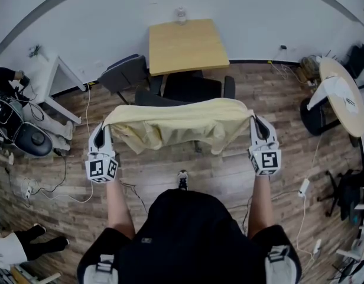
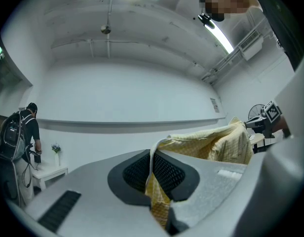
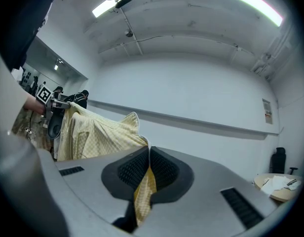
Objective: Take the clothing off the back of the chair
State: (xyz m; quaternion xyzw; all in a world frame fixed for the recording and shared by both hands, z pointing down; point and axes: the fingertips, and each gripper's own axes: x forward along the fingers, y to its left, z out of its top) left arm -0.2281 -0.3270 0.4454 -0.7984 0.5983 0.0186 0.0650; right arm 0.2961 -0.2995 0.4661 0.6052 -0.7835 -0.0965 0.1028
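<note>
1. room: wood-plank floor (image 1: 229, 176), white walls. a pale wooden table (image 1: 185, 46) stands at the far wall with a small bottle (image 1: 181, 15) at its far edge.
2. task item: yellow checked garment (image 1: 182, 123), spread wide above the top edge of the dark chair (image 1: 191, 90) back, hem hanging in front of it. whether it touches the chair cannot be told.
3. left gripper (image 1: 105, 128): jaws closed on the garment's left end.
4. right gripper (image 1: 254, 123): jaws closed on its right end.
5. step, as judged: lift-off, nearly complete.
6. next move calls for both grips kept firm and the cloth carried up and towards the person, so the hem clears the chair back.
7. writing: square coded markers on the gripper cubes. a wall notice (image 3: 267, 116) is too small to read. no brand visible.
</note>
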